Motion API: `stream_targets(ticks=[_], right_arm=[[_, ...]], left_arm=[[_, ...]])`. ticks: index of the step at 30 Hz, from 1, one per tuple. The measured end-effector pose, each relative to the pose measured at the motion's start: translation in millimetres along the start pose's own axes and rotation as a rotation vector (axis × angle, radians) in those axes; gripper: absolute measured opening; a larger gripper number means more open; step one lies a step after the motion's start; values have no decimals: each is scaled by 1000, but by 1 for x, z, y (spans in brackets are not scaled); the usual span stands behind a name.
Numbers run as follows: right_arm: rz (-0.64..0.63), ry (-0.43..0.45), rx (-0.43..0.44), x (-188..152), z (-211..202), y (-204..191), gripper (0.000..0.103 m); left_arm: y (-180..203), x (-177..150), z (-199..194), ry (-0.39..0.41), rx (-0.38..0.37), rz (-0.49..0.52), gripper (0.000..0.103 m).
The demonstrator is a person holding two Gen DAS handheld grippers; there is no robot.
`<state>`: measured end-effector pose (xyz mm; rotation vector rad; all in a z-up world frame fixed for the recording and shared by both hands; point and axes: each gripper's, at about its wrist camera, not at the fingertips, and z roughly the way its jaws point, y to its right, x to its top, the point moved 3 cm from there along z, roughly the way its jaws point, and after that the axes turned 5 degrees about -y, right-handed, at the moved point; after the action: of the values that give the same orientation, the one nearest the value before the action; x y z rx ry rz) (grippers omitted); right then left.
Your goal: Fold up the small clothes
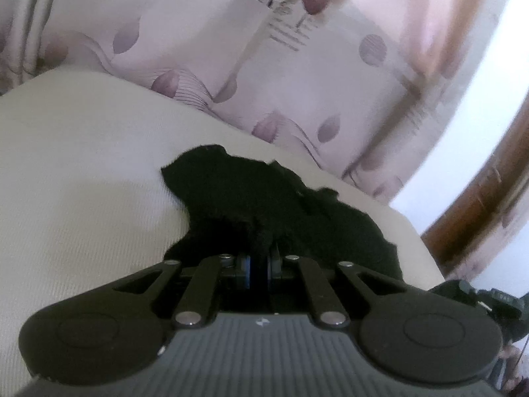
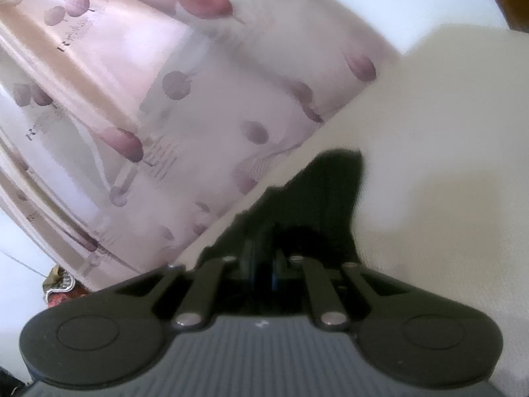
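A small black garment (image 1: 251, 198) lies crumpled on a cream cloth surface (image 1: 86, 172). My left gripper (image 1: 261, 258) is shut on a bunched edge of it, the fabric pinched between the blue-edged pads. In the right wrist view the same black garment (image 2: 327, 195) stretches away from my right gripper (image 2: 264, 264), which is shut on its near edge. The picture there is blurred. Both grippers hold the garment a little above the cream surface (image 2: 429, 165).
A pale curtain (image 1: 264, 66) with mauve leaf shapes and lettering hangs behind the cream surface, also in the right wrist view as the curtain (image 2: 148, 99). A brown wooden frame (image 1: 476, 198) stands at the right. A small patterned object (image 2: 61, 286) lies low at the left.
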<state>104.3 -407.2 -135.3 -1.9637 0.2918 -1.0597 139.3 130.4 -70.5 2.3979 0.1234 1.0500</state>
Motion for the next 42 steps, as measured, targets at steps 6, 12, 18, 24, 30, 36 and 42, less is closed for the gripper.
stream_targets(ticks=[6,12,18,24,30,36,42], right_arm=[[63,-20,-31,38,45,21,9],[109,-41,-68,60,92,42,9],[186,-40,-60,66,126,66,12],[283,160,65,67,100,77,74],[73,86,141,48,64,46,76],[-487,-139,-62,-5,71,-25,39],[-686,-319,-216,-25,127,-49,26]], left_arm=[[-17,25,41,-27,17,-97,9],[-35,36,78,-43,49,-148,10],[-45,39,97,-44,139,-146,87],[-44,44,78,54,173,-114,100],[-26,29,44,47,164,31,100],[16,-19,32,-104,19,306,93],[43,-33,60,-210,-9,428,92]])
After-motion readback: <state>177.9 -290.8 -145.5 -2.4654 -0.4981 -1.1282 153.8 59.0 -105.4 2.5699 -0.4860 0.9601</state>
